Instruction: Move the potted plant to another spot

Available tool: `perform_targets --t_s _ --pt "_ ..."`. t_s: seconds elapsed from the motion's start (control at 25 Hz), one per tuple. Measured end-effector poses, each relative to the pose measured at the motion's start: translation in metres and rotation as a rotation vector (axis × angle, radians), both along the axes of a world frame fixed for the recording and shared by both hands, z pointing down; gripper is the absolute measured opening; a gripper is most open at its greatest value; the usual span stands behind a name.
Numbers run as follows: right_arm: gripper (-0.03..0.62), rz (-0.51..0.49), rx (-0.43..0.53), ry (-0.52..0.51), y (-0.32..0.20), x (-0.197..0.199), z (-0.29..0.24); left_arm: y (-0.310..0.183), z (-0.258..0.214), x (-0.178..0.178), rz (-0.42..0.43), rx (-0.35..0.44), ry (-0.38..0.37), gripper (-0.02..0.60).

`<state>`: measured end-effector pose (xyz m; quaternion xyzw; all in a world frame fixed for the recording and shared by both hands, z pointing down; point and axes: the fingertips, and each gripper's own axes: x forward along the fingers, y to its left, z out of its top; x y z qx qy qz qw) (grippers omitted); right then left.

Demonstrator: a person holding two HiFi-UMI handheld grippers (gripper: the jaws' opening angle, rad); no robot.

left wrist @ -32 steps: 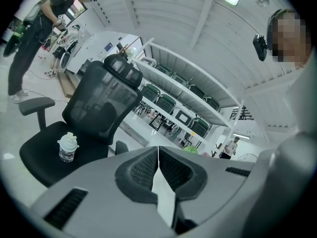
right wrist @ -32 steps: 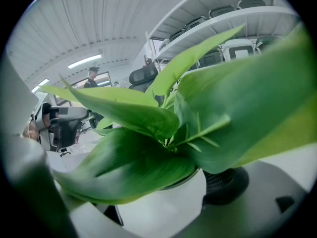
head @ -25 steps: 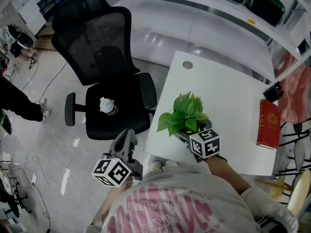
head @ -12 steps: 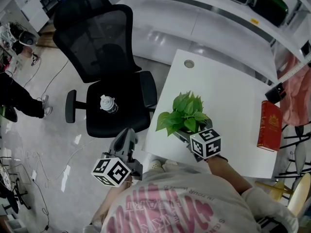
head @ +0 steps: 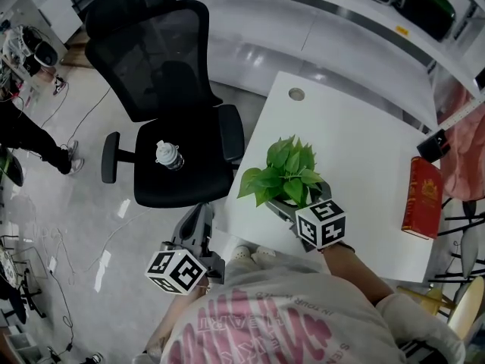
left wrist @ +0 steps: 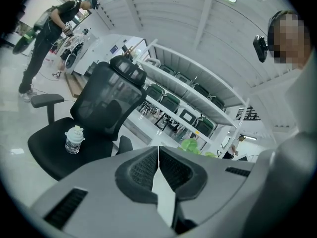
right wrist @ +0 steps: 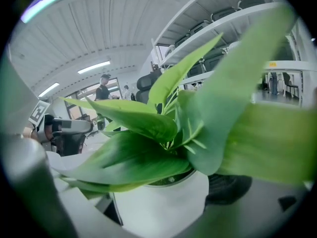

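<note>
The potted plant [head: 286, 171], green leaves in a white pot [right wrist: 163, 202], is near the front left corner of the white table [head: 364, 142]. My right gripper [head: 292, 205] is shut on the pot, one jaw on each side of it; the leaves [right wrist: 198, 113] fill the right gripper view. Whether the pot rests on the table or hangs just above it is hidden. My left gripper [head: 198, 220] is held over the floor left of the table, jaws pressed together with nothing between them [left wrist: 158, 175].
A black office chair [head: 170, 67] stands left of the table with a small bottle [head: 168, 156] on its seat. A red book [head: 422, 198] lies at the table's right edge, a cable hole [head: 296, 94] at its far side. A person [head: 30, 136] stands far left.
The plant has shifted slightly left and away with my right gripper on it. The left gripper has stayed where it was.
</note>
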<state>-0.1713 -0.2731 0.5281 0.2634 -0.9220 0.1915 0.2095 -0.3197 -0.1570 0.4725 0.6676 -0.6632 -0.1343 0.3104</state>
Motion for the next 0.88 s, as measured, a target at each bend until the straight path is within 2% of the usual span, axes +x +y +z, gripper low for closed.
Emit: perform_targets --t_s 0.4,0.88 --pt "0.540 0.014 -0.013 -0.003 0.011 0.009 0.005 0.017 0.006 0.005 -0.007 -0.016 0.010 0.025" --pt "0.538 0.196 -0.026 0.013 0.026 0.044 -0.001 0.007 -0.014 0.019 0.161 0.028 -0.002 0.025"
